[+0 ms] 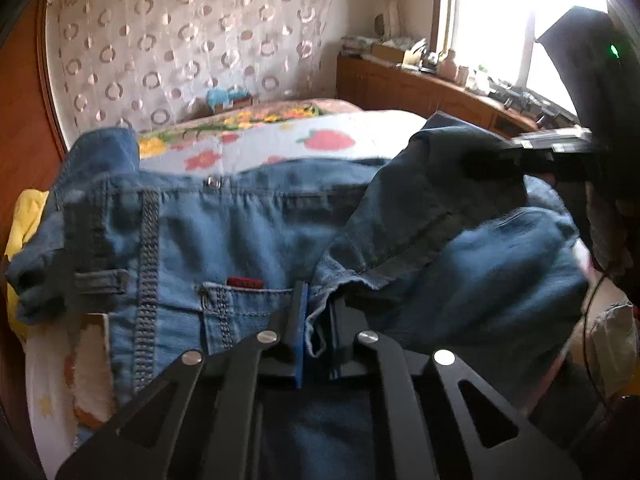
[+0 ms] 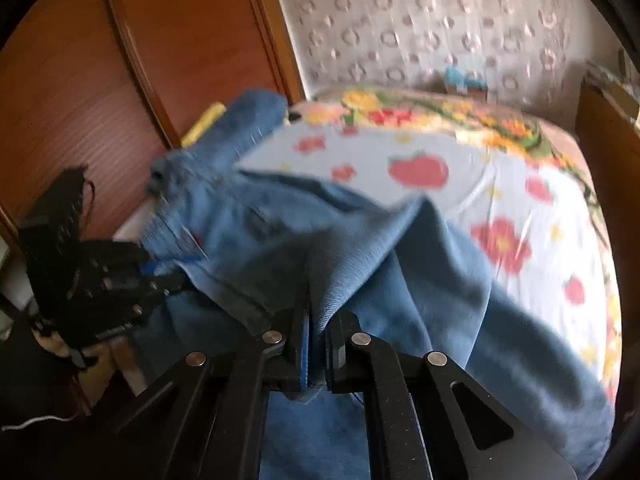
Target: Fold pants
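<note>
My left gripper [image 1: 318, 322] is clamped tight on an edge of the blue denim pants [image 1: 248, 232], and that view alone shows, just left of my jaws, a stitched pocket with a red tag [image 1: 245, 282] — plus the waistband snap [image 1: 213, 182] farther ahead. My right gripper [image 2: 318, 334] is likewise pinched shut on a raised fold of the pants [image 2: 400, 264], which lie on the floral bedsheet [image 2: 460, 148] spreading ahead and right of those jaws. Only the right view shows the other tool gripping cloth off to its left — the wooden wardrobe [image 2: 80, 80] behind it.
</note>
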